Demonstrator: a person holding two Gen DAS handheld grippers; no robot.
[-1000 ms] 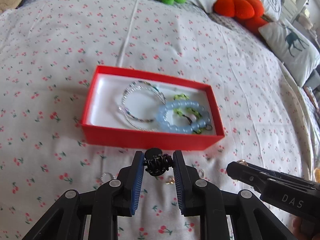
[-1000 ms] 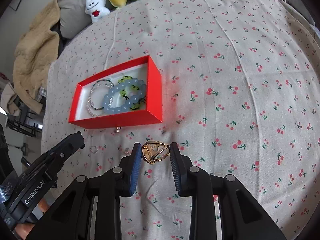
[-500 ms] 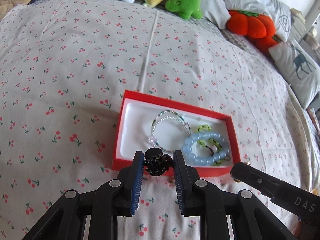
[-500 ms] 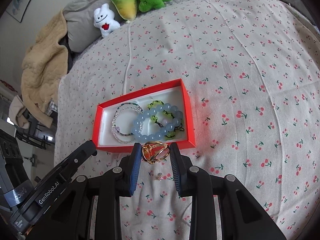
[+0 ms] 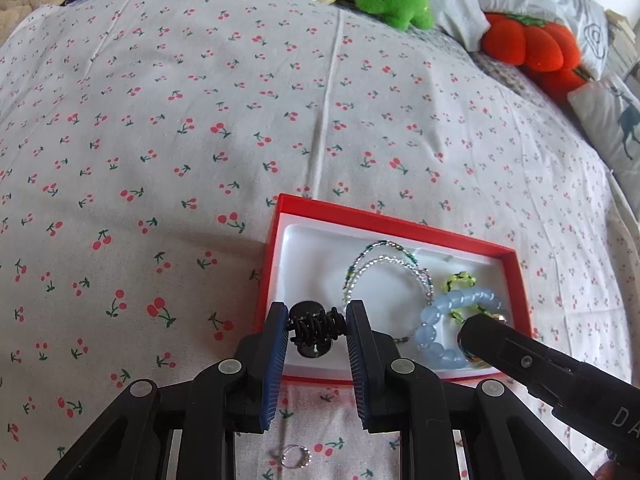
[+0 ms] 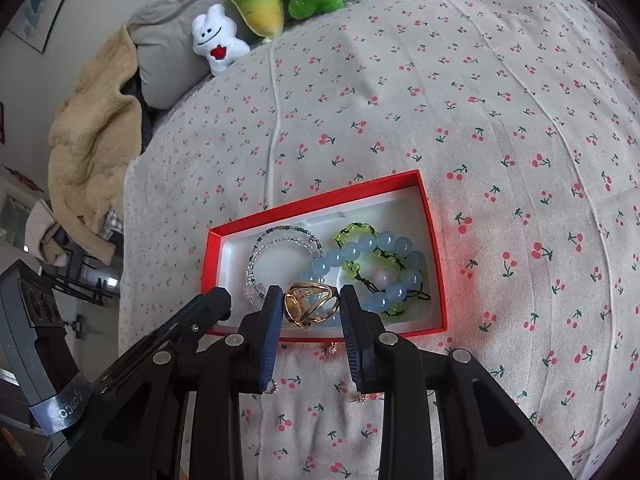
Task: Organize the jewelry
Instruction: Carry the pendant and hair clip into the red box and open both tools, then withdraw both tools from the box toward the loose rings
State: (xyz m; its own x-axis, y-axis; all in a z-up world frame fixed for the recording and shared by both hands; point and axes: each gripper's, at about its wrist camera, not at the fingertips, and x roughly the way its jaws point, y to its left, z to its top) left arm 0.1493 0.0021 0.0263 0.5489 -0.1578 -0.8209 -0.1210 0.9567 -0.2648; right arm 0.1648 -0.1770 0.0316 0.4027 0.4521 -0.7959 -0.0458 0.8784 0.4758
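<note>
A red box (image 5: 384,222) with a white lining lies on the cherry-print bedsheet; it also shows in the right wrist view (image 6: 316,200). In it lie a blue bead bracelet (image 5: 444,316), a green bead bracelet (image 6: 356,232) and a clear bead bracelet (image 5: 384,264). My left gripper (image 5: 316,330) is shut on a black hair claw clip (image 5: 314,332) above the box's near left part. My right gripper (image 6: 308,306) is shut on a gold ring (image 6: 310,306) above the box's near edge, over the blue bracelet.
A small silver ring (image 5: 294,456) lies on the sheet in front of the box. Small earrings (image 6: 332,346) lie near the box's front edge. Plush toys (image 6: 276,0), pillows and a beige blanket (image 6: 92,140) line the far edge of the bed.
Both grippers moved forward toward the box with their loads. They now hang over its near part; before, they were short of it.
</note>
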